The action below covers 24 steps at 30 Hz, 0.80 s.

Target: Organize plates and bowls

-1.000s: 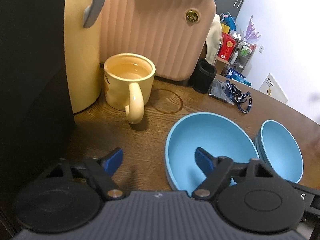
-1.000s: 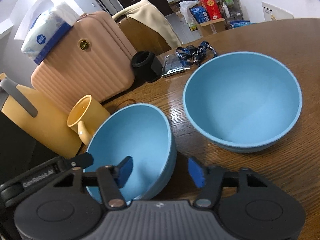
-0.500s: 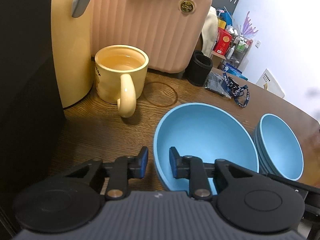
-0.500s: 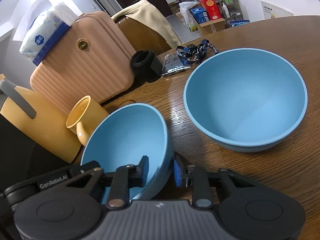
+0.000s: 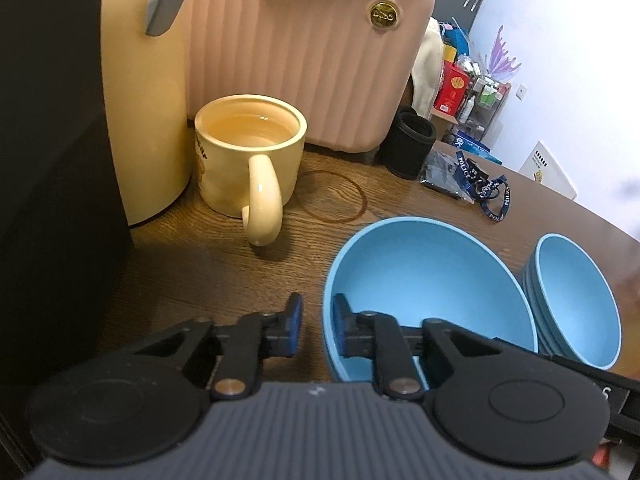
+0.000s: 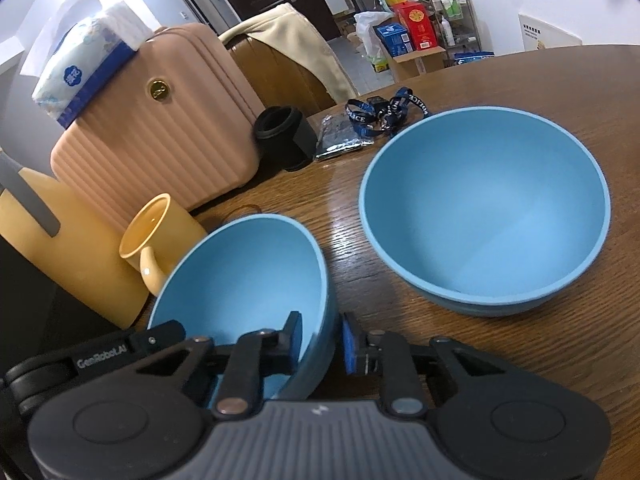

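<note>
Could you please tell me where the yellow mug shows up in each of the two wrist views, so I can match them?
Left wrist view: the yellow mug stands upper left of centre, handle toward the camera, left of the near blue bowl.
Right wrist view: the mug is at the left, partly behind that bowl.
Shared landmark: the ribbed pink case behind the mug.

Left gripper [image 5: 316, 330]: angled down, jaws just closing, clamped on near rim of bowl [image 5: 432, 280].
Right gripper [image 6: 320, 344]: angled down, jaws just closing, pinching same bowl's opposite rim.
</note>
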Each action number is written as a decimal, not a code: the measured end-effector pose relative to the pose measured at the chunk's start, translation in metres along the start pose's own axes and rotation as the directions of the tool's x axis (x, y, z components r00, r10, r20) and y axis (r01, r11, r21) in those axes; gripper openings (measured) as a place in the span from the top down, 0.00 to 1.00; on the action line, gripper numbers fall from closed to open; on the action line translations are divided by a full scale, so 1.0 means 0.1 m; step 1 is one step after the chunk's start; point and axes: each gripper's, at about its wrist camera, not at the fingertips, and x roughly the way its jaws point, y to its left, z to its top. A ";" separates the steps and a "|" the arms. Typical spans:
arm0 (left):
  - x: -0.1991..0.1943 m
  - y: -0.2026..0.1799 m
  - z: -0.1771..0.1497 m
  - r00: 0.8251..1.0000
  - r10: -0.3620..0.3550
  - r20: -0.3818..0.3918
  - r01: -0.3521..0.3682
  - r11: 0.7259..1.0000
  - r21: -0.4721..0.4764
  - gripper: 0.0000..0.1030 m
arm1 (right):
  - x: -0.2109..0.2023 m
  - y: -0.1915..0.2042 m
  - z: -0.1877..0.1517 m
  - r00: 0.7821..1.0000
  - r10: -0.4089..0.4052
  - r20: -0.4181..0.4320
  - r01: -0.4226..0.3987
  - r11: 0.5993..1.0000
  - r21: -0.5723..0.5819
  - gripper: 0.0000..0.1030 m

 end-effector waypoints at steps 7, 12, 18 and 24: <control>0.01 -0.02 -0.01 1.000 -0.009 0.007 0.009 1.000 0.015 0.94 | 0.00 0.01 0.00 1.000 0.000 0.004 0.000 1.000 -0.006 0.83; 0.00 -0.04 -0.01 1.000 -0.001 0.012 0.001 1.000 0.015 0.94 | 0.01 0.01 0.00 1.000 0.003 0.003 -0.003 1.000 -0.006 0.83; -0.05 -0.07 -0.02 1.000 0.006 0.022 -0.006 1.000 0.020 0.94 | -0.01 -0.01 -0.01 1.000 0.006 0.003 -0.006 1.000 0.002 0.84; -0.10 -0.06 -0.01 1.000 0.005 0.030 -0.006 1.000 0.012 0.94 | -0.05 0.00 -0.01 1.000 0.017 0.012 -0.017 1.000 -0.005 0.84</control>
